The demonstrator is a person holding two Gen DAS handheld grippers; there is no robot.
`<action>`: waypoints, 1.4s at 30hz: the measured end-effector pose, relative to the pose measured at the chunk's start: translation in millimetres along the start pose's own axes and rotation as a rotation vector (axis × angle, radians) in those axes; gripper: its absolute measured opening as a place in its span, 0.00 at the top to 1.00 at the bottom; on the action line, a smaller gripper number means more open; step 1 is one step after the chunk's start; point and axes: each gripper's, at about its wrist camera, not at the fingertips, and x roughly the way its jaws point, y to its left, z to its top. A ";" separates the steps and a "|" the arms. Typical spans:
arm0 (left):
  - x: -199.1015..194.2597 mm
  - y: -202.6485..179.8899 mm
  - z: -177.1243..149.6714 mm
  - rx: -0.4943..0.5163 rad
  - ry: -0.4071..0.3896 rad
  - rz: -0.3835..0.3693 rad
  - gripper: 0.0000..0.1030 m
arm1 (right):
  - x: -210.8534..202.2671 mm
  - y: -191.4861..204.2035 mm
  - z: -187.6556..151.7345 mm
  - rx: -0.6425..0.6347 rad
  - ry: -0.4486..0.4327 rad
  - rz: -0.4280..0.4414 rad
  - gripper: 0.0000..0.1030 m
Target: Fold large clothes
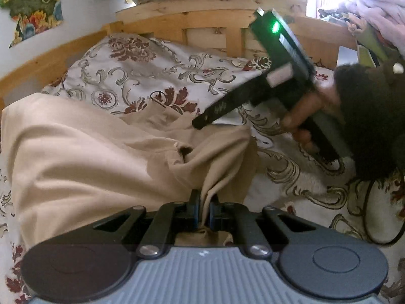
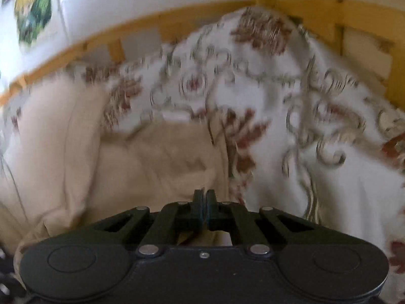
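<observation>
A large beige garment lies crumpled on a floral bedspread. My left gripper is shut on a fold of the beige garment at its near right edge, cloth pinched between the jaws. The right gripper shows in the left wrist view, held in a hand, its tip over the garment's far right edge. In the blurred right wrist view, my right gripper is shut, with the beige garment just under and ahead of it; I cannot tell if cloth is pinched.
A wooden bed frame runs along the back, against a wall with floral pictures. More clothes are piled at the top right. A dark cable lies on the bedspread at the right. The bedspread bunches up at right.
</observation>
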 end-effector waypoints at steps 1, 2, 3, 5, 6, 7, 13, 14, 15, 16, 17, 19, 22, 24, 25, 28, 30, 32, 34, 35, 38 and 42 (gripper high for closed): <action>-2.0 -0.8 -2.2 0.002 -0.006 0.002 0.94 | -6.4 -3.8 1.7 0.033 -0.005 0.006 0.91; -4.2 -0.3 -3.8 -0.001 -0.008 0.000 0.94 | -14.6 -7.4 5.3 0.069 -0.013 0.013 0.80; -5.8 0.9 -5.2 -0.009 -0.009 -0.003 0.94 | -23.0 -7.8 10.0 0.101 -0.034 0.023 0.74; -6.7 4.0 -4.9 -0.035 -0.007 -0.004 0.95 | -36.5 -8.6 21.5 0.143 -0.061 0.059 0.66; -6.6 4.9 -4.3 -0.050 -0.006 -0.004 0.95 | -39.9 -4.9 27.9 0.154 -0.065 0.081 0.62; -6.5 5.1 -3.9 -0.053 -0.004 -0.001 0.95 | -41.2 0.9 34.6 0.164 -0.070 0.119 0.59; -8.1 2.3 -4.8 -0.060 -0.010 0.012 0.94 | -9.1 58.2 61.3 0.155 0.016 0.337 0.21; -9.3 2.6 -5.7 -0.066 -0.017 0.011 0.94 | 0.1 66.1 63.7 0.149 0.042 0.354 0.22; -10.3 3.9 -6.9 -0.073 -0.024 0.007 0.94 | 7.5 70.8 64.7 0.147 0.068 0.356 0.22; -10.4 5.1 -7.9 -0.080 -0.028 0.001 0.94 | 16.1 75.9 66.2 0.148 0.092 0.345 0.23; -10.5 6.8 -9.0 -0.088 -0.029 -0.001 0.94 | 22.0 78.4 66.7 0.150 0.110 0.332 0.28; -12.1 8.1 -10.5 -0.089 -0.036 -0.007 0.94 | 29.0 77.5 67.0 0.169 0.130 0.361 0.55; -15.5 7.6 -10.5 -0.081 -0.043 -0.014 0.94 | 21.6 72.5 65.1 0.170 0.115 0.373 0.99; -22.9 6.0 -10.0 -0.090 -0.061 -0.023 0.93 | 7.6 74.1 60.0 0.110 0.064 0.346 1.00; -28.3 6.4 -11.4 -0.107 -0.078 -0.029 0.90 | 0.1 73.8 58.1 0.082 0.042 0.328 1.00; -50.9 8.0 -18.2 -0.169 -0.119 -0.078 0.69 | -15.8 64.4 49.2 0.076 -0.011 0.307 1.00; -71.6 9.4 -23.9 -0.218 -0.174 -0.095 0.47 | -29.7 56.5 41.4 0.074 -0.046 0.279 1.00; -91.0 15.1 -27.6 -0.282 -0.236 -0.044 0.29 | -40.6 50.7 31.7 0.066 -0.070 0.244 1.00; -99.6 27.3 -28.4 -0.364 -0.262 0.017 0.28 | -46.3 45.2 20.7 0.043 -0.080 0.200 1.00; -99.7 34.9 -27.5 -0.410 -0.254 0.078 0.27 | -47.2 42.3 15.2 0.037 -0.082 0.178 1.00; -88.3 58.4 -25.1 -0.484 -0.187 0.232 0.26 | -41.3 36.0 1.6 0.049 -0.073 0.117 1.00; -68.6 80.8 -29.7 -0.572 -0.098 0.226 0.21 | -27.0 37.1 -13.5 0.009 -0.068 0.054 1.00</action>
